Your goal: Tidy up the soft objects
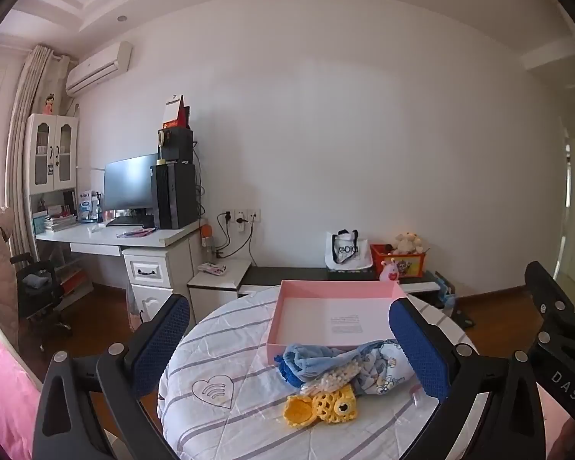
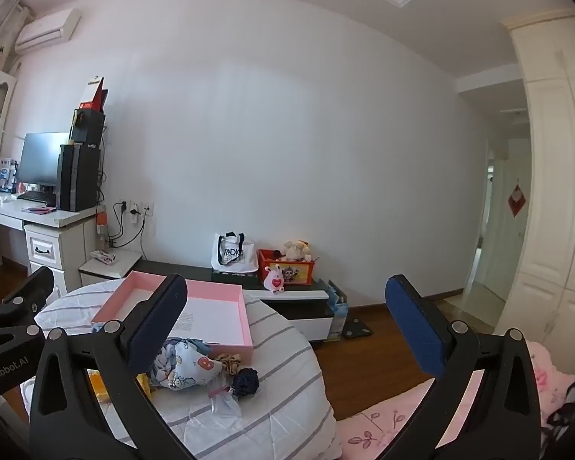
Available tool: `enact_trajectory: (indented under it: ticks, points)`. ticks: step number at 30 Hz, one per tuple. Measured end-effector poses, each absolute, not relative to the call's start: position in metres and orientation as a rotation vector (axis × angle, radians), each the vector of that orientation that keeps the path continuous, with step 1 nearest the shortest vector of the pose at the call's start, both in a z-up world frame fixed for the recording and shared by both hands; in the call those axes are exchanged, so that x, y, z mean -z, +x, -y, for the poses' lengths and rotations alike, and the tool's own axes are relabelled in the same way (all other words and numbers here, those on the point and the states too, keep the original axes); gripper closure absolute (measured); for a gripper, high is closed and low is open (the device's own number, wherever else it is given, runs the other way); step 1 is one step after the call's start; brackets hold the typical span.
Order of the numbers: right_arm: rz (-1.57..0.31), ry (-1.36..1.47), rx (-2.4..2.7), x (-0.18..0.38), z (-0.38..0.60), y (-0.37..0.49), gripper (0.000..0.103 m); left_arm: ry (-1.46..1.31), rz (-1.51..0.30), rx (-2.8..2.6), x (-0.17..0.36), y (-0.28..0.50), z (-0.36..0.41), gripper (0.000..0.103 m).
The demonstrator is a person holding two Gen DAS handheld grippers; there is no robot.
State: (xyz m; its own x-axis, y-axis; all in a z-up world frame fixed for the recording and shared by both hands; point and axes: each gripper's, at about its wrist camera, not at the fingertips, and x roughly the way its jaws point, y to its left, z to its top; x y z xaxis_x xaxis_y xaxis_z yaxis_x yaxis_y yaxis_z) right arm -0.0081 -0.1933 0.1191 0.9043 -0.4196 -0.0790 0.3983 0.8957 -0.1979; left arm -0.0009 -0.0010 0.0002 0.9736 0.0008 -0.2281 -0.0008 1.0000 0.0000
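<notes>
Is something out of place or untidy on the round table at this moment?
Yes. The pink box is empty, while the soft things lie in a loose heap in front of it: a blue cloth, a printed pouch, a yellow crochet toy and a dark scrunchie. Nothing looks spilled or damaged. Both grippers are open.

a dark monitor and a black computer tower stand side by side on a white desk at the left wall. an air conditioner hangs high above. along the far wall, a low dark cabinet carries a white tote bag and, beside it, a red toy box with a plush toy on top. a white wardrobe stands at the right.
</notes>
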Motion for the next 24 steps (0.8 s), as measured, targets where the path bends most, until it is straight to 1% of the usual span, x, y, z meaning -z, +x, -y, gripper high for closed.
enact_trajectory:
  ticks: [24]
  points:
    - [-0.132, -0.188, 0.409, -0.1146, 0.1903, -0.0043, 0.000, 0.011, -0.217, 0.010, -0.0044, -0.0055, 0.0017, 0.000]
